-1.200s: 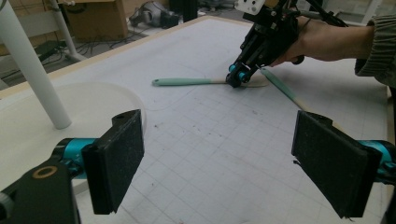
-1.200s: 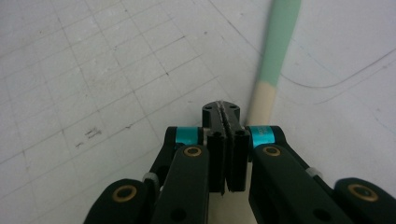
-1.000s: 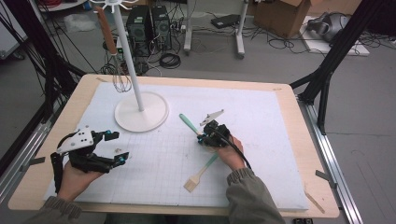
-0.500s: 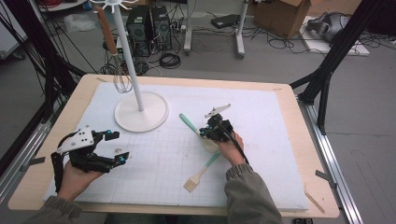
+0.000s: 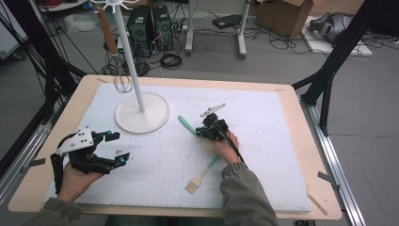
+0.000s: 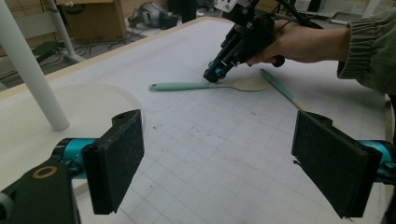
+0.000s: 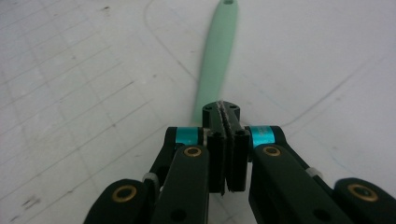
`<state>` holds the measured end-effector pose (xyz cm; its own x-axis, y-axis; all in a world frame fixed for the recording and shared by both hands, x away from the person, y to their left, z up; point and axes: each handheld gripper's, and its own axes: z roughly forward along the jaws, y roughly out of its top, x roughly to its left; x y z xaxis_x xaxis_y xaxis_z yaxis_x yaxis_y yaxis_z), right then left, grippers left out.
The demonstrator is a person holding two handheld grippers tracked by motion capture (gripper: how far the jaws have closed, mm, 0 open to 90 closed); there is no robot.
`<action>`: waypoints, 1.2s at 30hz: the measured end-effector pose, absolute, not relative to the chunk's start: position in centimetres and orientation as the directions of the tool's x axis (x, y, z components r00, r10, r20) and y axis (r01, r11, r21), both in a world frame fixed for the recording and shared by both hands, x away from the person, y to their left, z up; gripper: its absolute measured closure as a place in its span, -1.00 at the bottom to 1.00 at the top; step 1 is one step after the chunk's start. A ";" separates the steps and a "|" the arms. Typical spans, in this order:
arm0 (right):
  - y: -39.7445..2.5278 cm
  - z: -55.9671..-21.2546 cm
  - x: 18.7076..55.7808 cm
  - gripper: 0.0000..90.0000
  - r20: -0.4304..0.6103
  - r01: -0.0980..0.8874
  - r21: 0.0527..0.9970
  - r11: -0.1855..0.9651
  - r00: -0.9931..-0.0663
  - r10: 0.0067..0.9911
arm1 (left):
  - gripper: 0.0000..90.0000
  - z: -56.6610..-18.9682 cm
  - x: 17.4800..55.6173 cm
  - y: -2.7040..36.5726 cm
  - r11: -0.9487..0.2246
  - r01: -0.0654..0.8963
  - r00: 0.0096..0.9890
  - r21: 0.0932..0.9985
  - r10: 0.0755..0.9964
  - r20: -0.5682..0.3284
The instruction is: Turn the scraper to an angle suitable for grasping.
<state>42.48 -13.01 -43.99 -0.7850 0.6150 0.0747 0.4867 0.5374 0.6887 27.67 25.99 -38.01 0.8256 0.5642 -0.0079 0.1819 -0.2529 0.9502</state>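
high view: right tool (image 5: 203, 132) pinches spatula (image 5: 187, 126), open mat (image 5: 263, 122) around.

Mint-green handle, pale wood bowl: the spoon (image 6: 205, 85) at the tips of my right gripper (image 5: 202, 132). Beside my right wrist, a brush (image 5: 203, 171), same mint handle, light tan bristle end. Both my grippers black with turquoise collars at the jaw roots and brass-coloured rivets; my left gripper (image 5: 113, 147) carries a grey plate. Mat (image 5: 263, 141) under them white with a thin grey grid, scuffed dark in spots. Beyond my left gripper, a white stand (image 5: 141, 113). Table (image 5: 308, 141) edge light wood. My sleeve (image 5: 244, 197) olive green.
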 end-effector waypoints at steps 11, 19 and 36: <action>-11.3 -43.9 43.6 0.93 0.025 0.486 0.703 0.519 -0.746 0.665 | -0.61 -38.0 27.6 26.1 -0.248 0.181 0.825 0.952 0.565 -0.010; -10.0 -44.1 44.1 0.98 0.044 0.460 0.695 0.553 -0.794 0.606 | -0.61 -37.9 27.6 26.4 -0.245 0.181 0.822 0.953 0.570 -0.010; -7.8 -43.9 42.4 0.98 0.130 0.398 0.671 0.625 -0.894 0.430 | -0.61 -37.8 27.5 26.5 -0.245 0.179 0.821 0.953 0.571 -0.008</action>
